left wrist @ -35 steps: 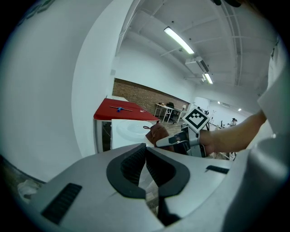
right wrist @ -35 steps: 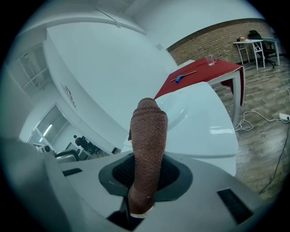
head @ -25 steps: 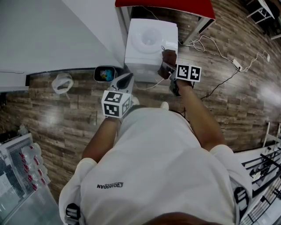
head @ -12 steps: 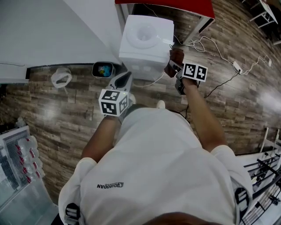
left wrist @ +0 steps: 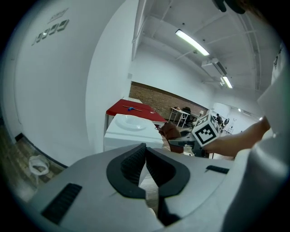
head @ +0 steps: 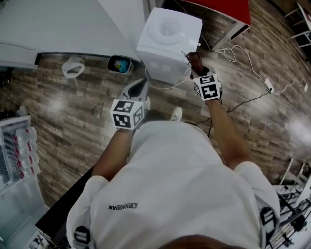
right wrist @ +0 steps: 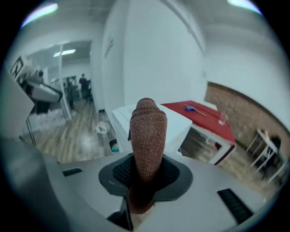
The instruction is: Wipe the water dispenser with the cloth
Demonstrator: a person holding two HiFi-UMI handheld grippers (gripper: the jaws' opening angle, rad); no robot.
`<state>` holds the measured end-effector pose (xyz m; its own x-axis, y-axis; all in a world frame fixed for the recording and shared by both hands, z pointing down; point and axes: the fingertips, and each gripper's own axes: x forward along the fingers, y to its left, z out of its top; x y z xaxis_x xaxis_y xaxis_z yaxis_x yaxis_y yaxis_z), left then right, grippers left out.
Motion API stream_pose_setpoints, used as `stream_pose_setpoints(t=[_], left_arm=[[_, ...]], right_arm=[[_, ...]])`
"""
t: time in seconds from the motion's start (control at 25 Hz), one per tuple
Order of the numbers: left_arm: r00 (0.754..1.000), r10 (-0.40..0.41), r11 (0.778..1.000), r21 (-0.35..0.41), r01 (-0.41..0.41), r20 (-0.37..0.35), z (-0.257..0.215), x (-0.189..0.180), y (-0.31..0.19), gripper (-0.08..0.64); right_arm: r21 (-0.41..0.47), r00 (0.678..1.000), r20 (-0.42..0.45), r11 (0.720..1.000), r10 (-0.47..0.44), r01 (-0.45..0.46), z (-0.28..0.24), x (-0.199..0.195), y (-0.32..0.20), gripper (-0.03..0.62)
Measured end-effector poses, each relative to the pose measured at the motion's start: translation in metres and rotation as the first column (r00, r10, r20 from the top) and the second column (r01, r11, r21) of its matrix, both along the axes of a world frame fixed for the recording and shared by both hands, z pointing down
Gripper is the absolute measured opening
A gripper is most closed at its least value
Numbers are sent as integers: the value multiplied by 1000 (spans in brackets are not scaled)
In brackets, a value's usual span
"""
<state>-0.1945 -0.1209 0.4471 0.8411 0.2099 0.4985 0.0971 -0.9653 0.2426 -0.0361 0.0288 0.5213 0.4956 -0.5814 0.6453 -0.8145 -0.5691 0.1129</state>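
The white water dispenser (head: 169, 41) stands on the wood floor by the white wall, with a round recess on its top. It shows small in the left gripper view as the dispenser (left wrist: 131, 128), and behind the cloth as the dispenser (right wrist: 181, 124). My right gripper (head: 198, 65) is shut on a brown cloth (right wrist: 147, 131), which sticks up between its jaws; in the head view the cloth (head: 195, 59) is just off the dispenser's right front corner. My left gripper (head: 137, 88) is shut and empty, held in front of the dispenser's lower left.
A red table (head: 221, 8) stands behind the dispenser. White cables (head: 243, 53) run over the floor to the right. A small bin (head: 119, 63) and a white bag (head: 73, 67) lie by the wall at the left. Shelving (head: 17, 155) stands at the far left.
The head camera has shifted, so the dispenser sits further right in the picture. My right gripper with the cloth has turned and come slightly off the dispenser's right edge. The left gripper has hardly moved.
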Motion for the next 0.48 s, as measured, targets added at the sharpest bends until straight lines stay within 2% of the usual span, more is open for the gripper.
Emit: stream_pose_setpoints(t=[0.08, 0.2, 0.36, 0.48], left_arm=[[1000, -29, 1000, 5, 29, 9, 5, -12, -3, 0], [998, -59, 998, 0, 59, 29, 13, -30, -8, 0], [997, -75, 997, -9, 76, 29, 13, -44, -23, 0], [998, -65, 998, -21, 65, 6, 5, -42, -38, 0]], right_arm=[[-148, 974, -177, 982, -139, 114, -3, -7, -15, 85], [-334, 892, -324, 920, -316, 205, 4, -18, -36, 85], [-484, 801, -397, 844, -448, 232, 6, -32, -55, 85], [-551, 772, -403, 804, -492, 225, 7, -35, -69, 85]])
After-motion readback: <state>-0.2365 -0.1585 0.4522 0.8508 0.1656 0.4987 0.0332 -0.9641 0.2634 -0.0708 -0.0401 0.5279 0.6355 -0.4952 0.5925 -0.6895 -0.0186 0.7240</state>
